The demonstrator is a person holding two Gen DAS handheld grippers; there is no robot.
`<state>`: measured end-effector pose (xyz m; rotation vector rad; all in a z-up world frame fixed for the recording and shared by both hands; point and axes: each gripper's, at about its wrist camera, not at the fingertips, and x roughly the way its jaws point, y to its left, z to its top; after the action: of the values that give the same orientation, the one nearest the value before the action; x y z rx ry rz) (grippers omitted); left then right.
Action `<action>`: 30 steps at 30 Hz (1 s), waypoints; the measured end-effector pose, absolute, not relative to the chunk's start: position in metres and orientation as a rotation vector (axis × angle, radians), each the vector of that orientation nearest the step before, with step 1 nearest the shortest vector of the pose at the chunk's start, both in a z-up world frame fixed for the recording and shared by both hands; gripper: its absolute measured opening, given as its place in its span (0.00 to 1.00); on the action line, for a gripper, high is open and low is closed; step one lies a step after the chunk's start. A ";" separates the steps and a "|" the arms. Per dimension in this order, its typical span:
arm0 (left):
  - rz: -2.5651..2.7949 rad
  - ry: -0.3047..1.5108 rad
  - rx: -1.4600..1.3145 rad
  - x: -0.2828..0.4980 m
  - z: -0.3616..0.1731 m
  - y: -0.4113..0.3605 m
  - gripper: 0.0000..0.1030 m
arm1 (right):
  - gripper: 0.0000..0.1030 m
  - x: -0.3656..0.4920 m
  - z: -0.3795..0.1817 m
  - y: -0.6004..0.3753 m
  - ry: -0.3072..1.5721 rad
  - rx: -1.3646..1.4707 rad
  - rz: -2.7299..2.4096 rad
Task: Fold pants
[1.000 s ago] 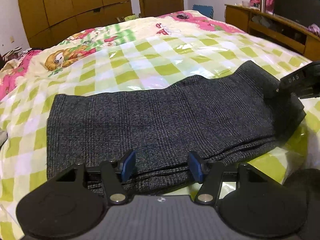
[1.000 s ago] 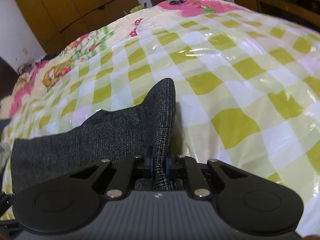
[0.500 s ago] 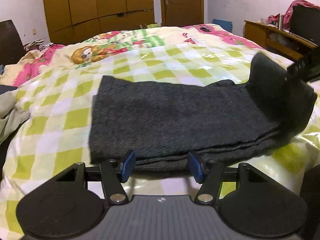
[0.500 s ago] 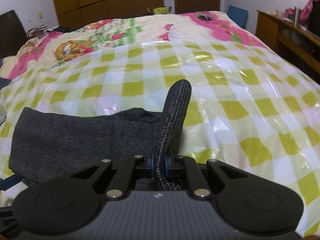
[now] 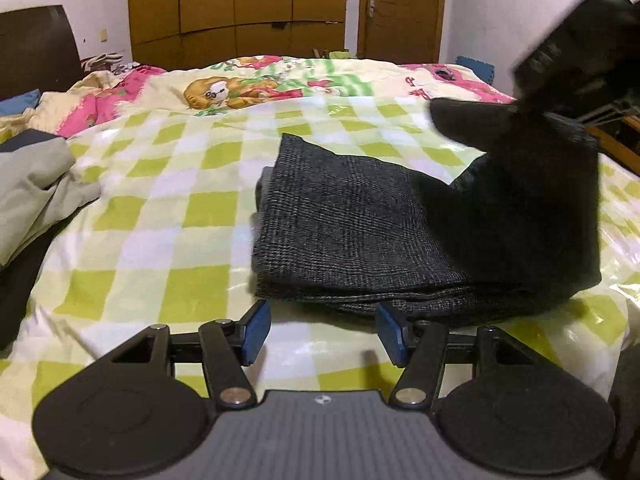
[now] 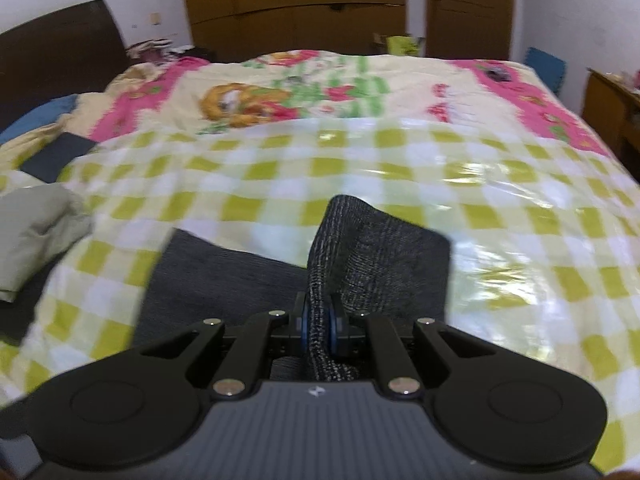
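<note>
The right tongs [image 6: 319, 326] pinch the pants [image 5: 352, 232] end, lifted; the rest stretches leftward past the spread, empty left tongs [image 5: 320, 332].

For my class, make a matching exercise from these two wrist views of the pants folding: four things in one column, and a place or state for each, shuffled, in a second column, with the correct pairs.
Column 1
1. left gripper with blue pads
2. right gripper
3. dark grey knit pants
4. crumpled pale grey garment

Column 2
A. lying at the left edge of the bed
B. jaws open, nothing between them
C. partly folded on the green-checked plastic sheet, one end lifted
D. clamped on a fold of fabric

Pairs: 1-B, 2-D, 3-C, 4-A
</note>
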<state>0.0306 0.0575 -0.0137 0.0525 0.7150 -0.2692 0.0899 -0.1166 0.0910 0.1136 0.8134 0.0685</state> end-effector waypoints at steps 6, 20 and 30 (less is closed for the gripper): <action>-0.262 0.721 0.007 0.030 -0.014 0.070 0.69 | 0.09 0.102 0.090 -0.060 0.817 0.096 0.178; -0.242 0.760 -0.097 0.035 -0.020 0.094 0.69 | 0.01 0.126 0.066 0.003 0.837 0.105 0.279; -0.251 0.607 -0.076 0.014 0.006 0.092 0.70 | 0.26 0.152 0.062 -0.048 0.877 0.199 0.166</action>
<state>0.0137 0.0916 0.0056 -0.0762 0.6071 -0.2512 0.1522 -0.0484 0.0625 0.1993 0.8766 0.1663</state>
